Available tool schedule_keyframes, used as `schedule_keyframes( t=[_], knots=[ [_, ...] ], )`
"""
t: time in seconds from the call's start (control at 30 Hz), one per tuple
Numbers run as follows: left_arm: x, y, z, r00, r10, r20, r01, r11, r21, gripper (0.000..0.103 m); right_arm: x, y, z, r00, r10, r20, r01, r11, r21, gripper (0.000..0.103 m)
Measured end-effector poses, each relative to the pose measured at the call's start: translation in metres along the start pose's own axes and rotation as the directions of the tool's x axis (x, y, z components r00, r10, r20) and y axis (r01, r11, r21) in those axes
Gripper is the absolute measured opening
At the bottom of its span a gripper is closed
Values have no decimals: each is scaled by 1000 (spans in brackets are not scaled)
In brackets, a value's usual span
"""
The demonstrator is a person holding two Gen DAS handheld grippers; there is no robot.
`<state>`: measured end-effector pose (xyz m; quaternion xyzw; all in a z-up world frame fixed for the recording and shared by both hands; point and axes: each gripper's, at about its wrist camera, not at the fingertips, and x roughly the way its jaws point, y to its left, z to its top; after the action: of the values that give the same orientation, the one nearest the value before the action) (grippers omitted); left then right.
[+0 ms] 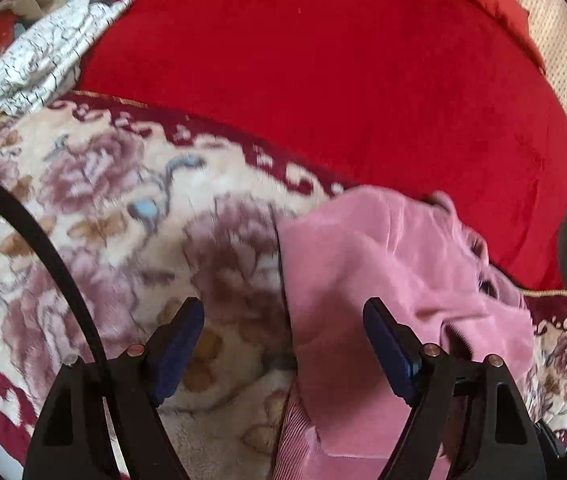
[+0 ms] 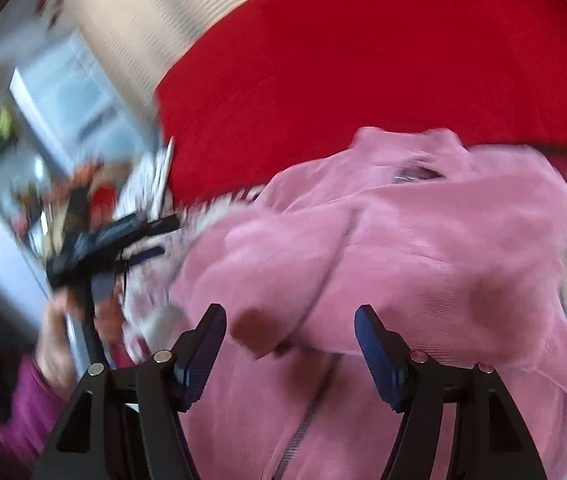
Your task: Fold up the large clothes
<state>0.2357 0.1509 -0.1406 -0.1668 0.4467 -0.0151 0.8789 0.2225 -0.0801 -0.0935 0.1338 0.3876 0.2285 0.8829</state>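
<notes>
Left wrist view: left claw [image 1: 283, 336] open, nothing between its jaws. Below it, a pink jacket [image 1: 383, 264] lies crumpled on a floral blanket [image 1: 103, 208]. A black cable [image 1: 43, 248] crosses the blanket at left. Beyond, a red cover [image 1: 323, 80]; a white patterned cloth [image 1: 43, 56] at its far left.

Right wrist view, blurred: right claw [image 2: 289, 328] open above the jacket's zipper [image 2: 303, 420].

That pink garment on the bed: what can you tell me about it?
The pink garment looks like soft ribbed corduroy with a zipper down its front and a collar opening at its far end. It lies crumpled and partly folded on a floral blanket, its far end beside a red cover. Neither gripper's open fingers grip it.
</notes>
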Motion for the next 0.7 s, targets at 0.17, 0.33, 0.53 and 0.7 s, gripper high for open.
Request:
schedule_keyframes(
  t=[0.17,0.33,0.53,0.7],
  knots=[
    [-3,-12,-8,998,51,29,-53,996,74,82,30,54,-15,988,-143,-49,123,948,-294,71],
    [-2,-20,-11,996,74,47,-79,990,120,82,57,62,-9,953,-304,11,284,875,-391,71],
    [1,-22,-11,994,93,62,-102,984,144,82,29,3,21,942,-317,114,323,945,-48,71],
    [-1,-21,-10,993,101,64,-109,983,148,82,-2,-56,15,951,-281,127,247,941,233,71]
  ],
)
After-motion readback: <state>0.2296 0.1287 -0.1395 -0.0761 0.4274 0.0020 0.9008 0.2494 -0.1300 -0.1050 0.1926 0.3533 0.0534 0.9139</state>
